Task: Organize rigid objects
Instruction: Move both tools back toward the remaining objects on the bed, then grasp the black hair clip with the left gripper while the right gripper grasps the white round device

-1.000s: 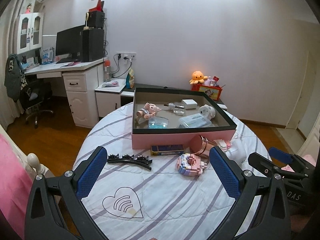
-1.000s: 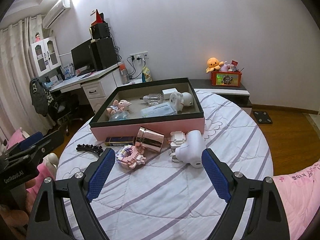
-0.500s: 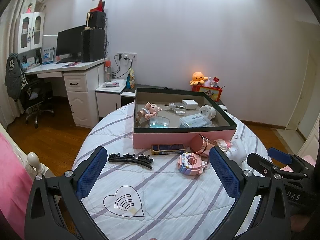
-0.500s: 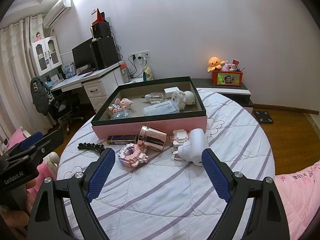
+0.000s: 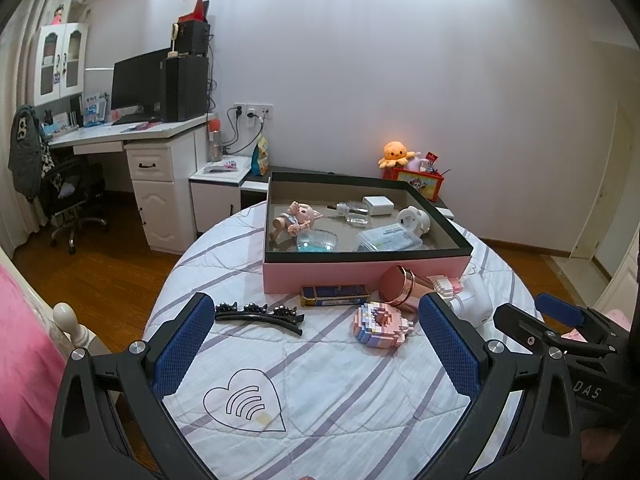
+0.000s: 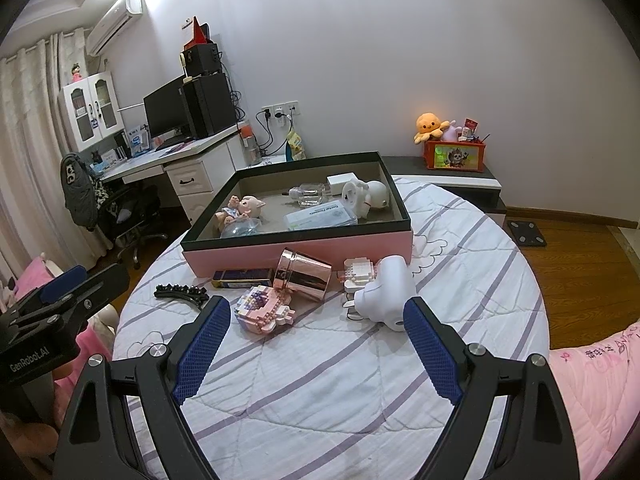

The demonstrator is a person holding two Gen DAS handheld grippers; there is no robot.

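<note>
Both grippers, left gripper (image 5: 312, 344) and right gripper (image 6: 316, 344), have eased slightly closer to the shallow pink box with black rim (image 6: 304, 246) over the last second, jaws wide and empty, pastel brick-built donut model (image 6: 264, 312) untouched just in front of it — likely first pick.

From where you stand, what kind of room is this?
Most likely a bedroom, perhaps a child's: a quilt spread underfoot, a desk with a monitor, and a plush octopus on a side cabinet.
</note>
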